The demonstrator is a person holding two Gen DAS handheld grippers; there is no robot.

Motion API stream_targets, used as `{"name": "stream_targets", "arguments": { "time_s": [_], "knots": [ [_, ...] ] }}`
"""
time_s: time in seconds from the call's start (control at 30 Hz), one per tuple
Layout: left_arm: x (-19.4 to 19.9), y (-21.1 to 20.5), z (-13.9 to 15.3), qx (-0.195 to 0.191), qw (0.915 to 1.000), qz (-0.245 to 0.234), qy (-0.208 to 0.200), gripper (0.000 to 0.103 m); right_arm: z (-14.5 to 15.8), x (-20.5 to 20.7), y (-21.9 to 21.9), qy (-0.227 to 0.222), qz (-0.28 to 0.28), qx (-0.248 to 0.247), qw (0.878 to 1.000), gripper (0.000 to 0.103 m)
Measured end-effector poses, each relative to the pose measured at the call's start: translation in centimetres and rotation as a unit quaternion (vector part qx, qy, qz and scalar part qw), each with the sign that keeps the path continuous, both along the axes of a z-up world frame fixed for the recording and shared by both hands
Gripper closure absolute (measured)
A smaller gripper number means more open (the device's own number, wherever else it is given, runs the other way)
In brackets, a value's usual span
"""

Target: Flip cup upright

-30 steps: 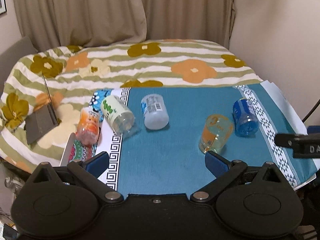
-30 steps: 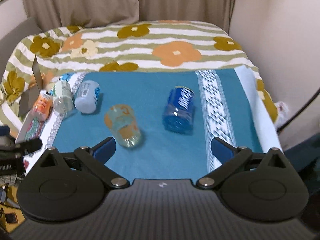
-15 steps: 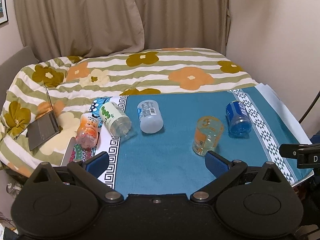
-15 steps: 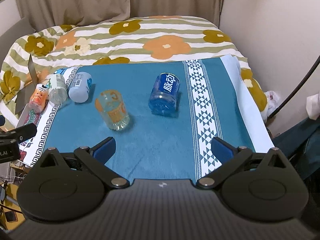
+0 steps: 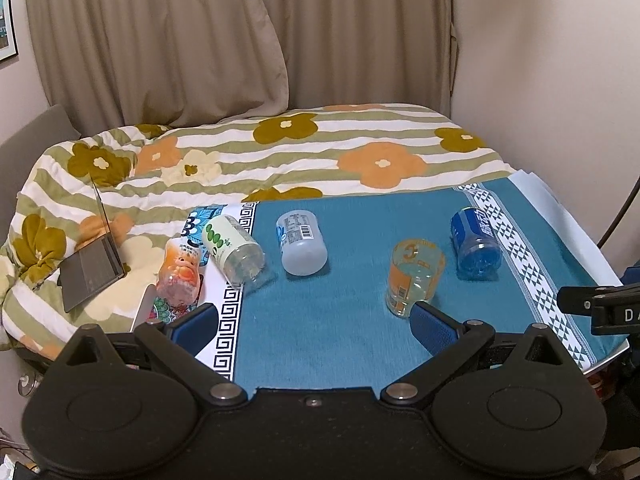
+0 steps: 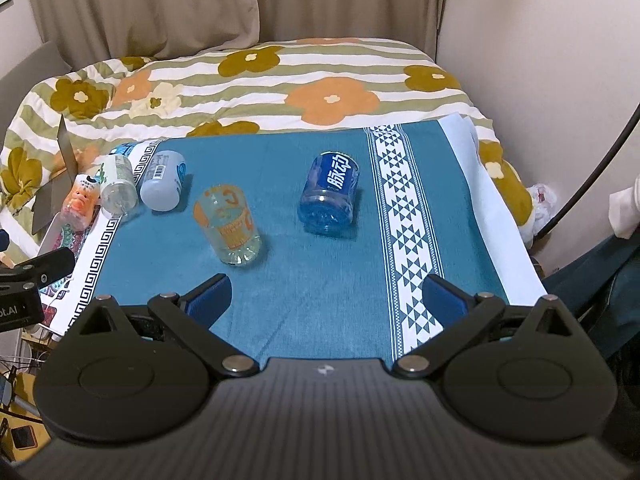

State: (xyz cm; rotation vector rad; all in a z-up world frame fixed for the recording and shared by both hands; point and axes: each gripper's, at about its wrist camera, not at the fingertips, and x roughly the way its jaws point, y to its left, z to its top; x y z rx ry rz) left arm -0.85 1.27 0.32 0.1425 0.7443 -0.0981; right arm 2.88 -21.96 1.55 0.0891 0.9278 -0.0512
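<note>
Several cut-bottle cups lie on their sides on a blue cloth (image 5: 328, 320). An orange-labelled clear cup (image 5: 414, 276) (image 6: 229, 225) lies in the middle. A blue cup (image 5: 476, 245) (image 6: 331, 194) lies to its right. A white cup (image 5: 301, 242) (image 6: 163, 186), a green-dotted cup (image 5: 232, 249) (image 6: 116, 188) and a peach-orange cup (image 5: 180, 272) (image 6: 81, 204) lie at the left. My left gripper (image 5: 312, 326) is open and empty, near the table's front edge. My right gripper (image 6: 326, 298) is open and empty, short of the cups.
A flowered quilt (image 5: 320, 152) covers the bed behind the table. An open laptop (image 5: 94, 260) rests on it at the left. A wall (image 5: 560, 80) stands at the right and curtains (image 5: 200, 40) at the back. A dark cable (image 6: 592, 176) hangs at the right.
Both grippers have pulled back and risen, so the cups look smaller and farther away. The cups have not moved. Both grippers stay open.
</note>
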Motion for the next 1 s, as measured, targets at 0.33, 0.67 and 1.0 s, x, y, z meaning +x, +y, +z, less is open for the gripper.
{"name": "stream_targets", "arguments": {
  "time_s": [0.33,0.67,1.0],
  "knots": [
    [0.08,0.08,0.14,-0.005,1.0,0.001,-0.004,0.0,0.12,0.03,-0.04,0.0,0.0,-0.001,1.0,0.0],
    [0.22,0.03,0.2,-0.004,1.0,0.001,-0.004,0.0,0.12,0.11,-0.03,0.0,0.001,-0.003,1.0,0.0],
    [0.66,-0.14,0.38,0.003,1.0,-0.004,-0.008,0.0,0.04,0.38,-0.11,0.001,0.002,-0.002,1.0,0.0]
  ]
}}
